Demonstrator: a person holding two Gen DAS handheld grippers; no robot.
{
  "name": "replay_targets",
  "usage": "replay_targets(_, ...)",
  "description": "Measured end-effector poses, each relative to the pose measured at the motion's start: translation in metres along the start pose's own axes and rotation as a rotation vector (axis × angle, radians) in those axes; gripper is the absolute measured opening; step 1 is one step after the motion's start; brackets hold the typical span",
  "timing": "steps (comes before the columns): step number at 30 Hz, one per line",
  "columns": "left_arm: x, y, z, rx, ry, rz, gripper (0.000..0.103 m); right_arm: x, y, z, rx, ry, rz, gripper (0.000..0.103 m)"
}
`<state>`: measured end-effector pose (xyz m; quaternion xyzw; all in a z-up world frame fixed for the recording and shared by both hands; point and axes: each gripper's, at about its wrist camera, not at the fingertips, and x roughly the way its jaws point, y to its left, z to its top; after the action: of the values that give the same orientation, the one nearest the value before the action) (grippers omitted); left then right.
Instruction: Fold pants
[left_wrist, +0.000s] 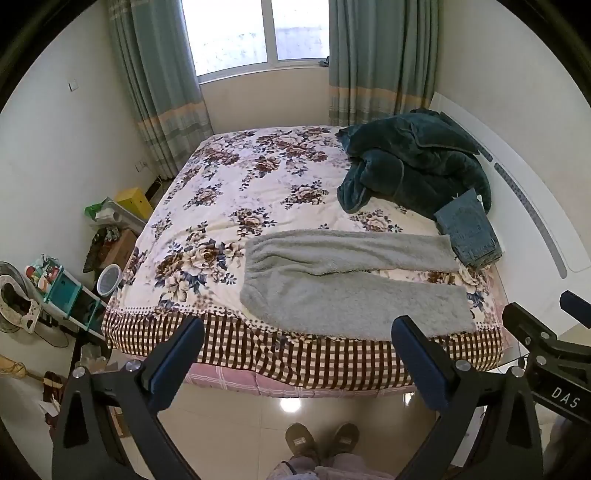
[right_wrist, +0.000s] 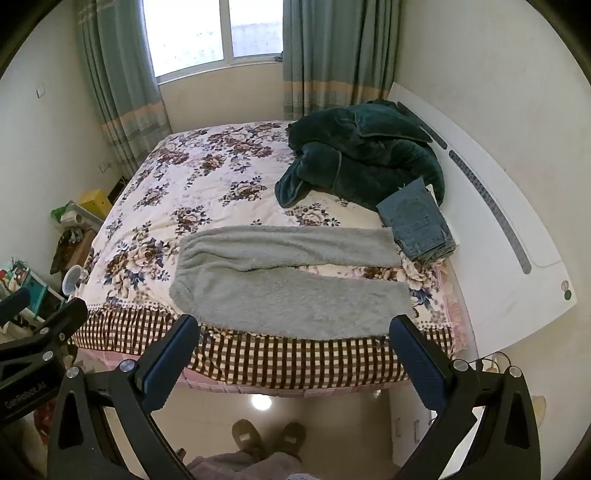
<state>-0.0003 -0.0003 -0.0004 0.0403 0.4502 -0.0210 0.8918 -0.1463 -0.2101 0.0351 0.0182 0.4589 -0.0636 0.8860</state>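
Lying flat on the bed (left_wrist: 221, 177), the grey pants (left_wrist: 347, 280) stretch sideways along the near edge, waist to the left and both legs running right. The legs are spread apart in a narrow V, with floral bedspread showing between them toward the cuffs. The near leg reaches almost to the checked border of the spread.

The left claw (left_wrist: 295, 354) hangs above the floor short of the bed, its jaws released and wide apart with nothing between them. The pants lie ahead of it, well apart from its fingertips; in the left wrist view, the near leg's cuff end appears just above the right finger (left_wrist: 421, 365). The right claw (right_wrist: 295, 350) is likewise released and empty, held off the bed beside the left one. In the right wrist view the pants sit ahead and centred between its fingers, not touching them.

Folded jeans (left_wrist: 469, 232) rest at the cuff of the far leg, close to the white headboard (left_wrist: 524, 206). A dark green blanket (left_wrist: 410, 162) is heaped beyond them. Two slippers (left_wrist: 321, 443) stand on the tiled floor below the claws.
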Motion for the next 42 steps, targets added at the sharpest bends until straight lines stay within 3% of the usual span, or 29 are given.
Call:
replay_targets(14, -0.008, 0.007, 0.021, 0.005, -0.016, -0.003, 0.103, -0.003, -0.005, 0.009, 0.014, -0.011, -0.001, 0.103)
replay_targets(42, -0.012, 0.007, 0.025, 0.008, -0.031, -0.002, 0.103, -0.008, -0.008, 0.011, 0.019, -0.026, -0.004, 0.103)
